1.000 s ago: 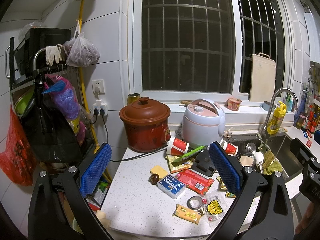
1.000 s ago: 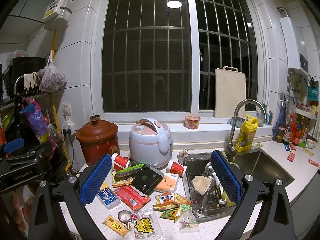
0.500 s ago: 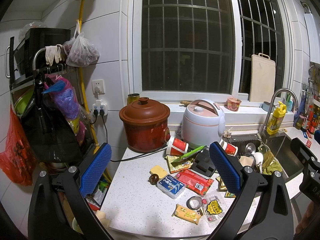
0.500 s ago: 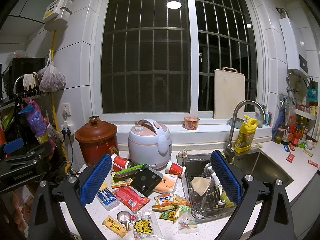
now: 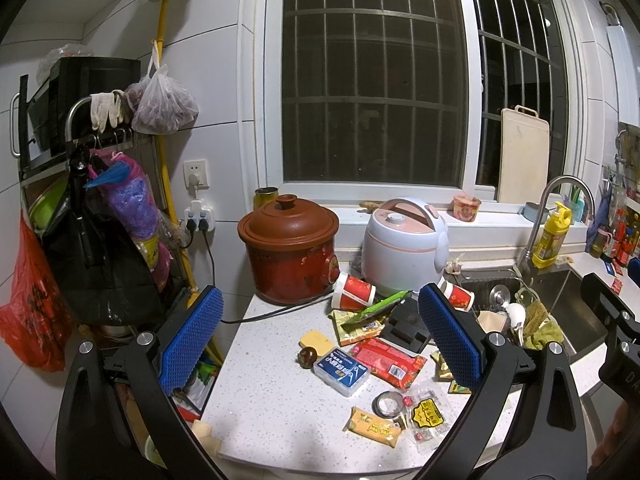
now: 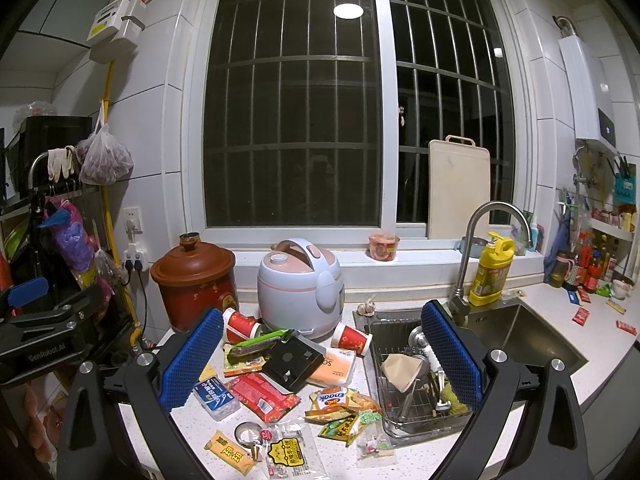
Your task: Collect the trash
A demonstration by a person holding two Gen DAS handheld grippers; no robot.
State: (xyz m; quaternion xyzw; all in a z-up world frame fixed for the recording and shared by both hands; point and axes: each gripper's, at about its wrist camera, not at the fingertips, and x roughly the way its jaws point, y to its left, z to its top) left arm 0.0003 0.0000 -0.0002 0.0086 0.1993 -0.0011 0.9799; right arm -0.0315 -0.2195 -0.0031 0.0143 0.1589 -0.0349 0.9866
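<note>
Nothing shifted since earlier, left gripper (image 5: 320, 336) and right gripper (image 6: 320, 354) level above counter (image 5: 272, 392), fingers wide, empty.

Wrappers (image 6: 262, 394) lie before cooker (image 6: 300, 282), left of sink (image 6: 520, 332).

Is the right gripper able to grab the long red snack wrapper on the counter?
Probably yes. The right gripper is open, and the flat red snack wrapper lies uncovered on the white speckled counter below its fingers, though the blue-and-white box sits close beside it.
</note>
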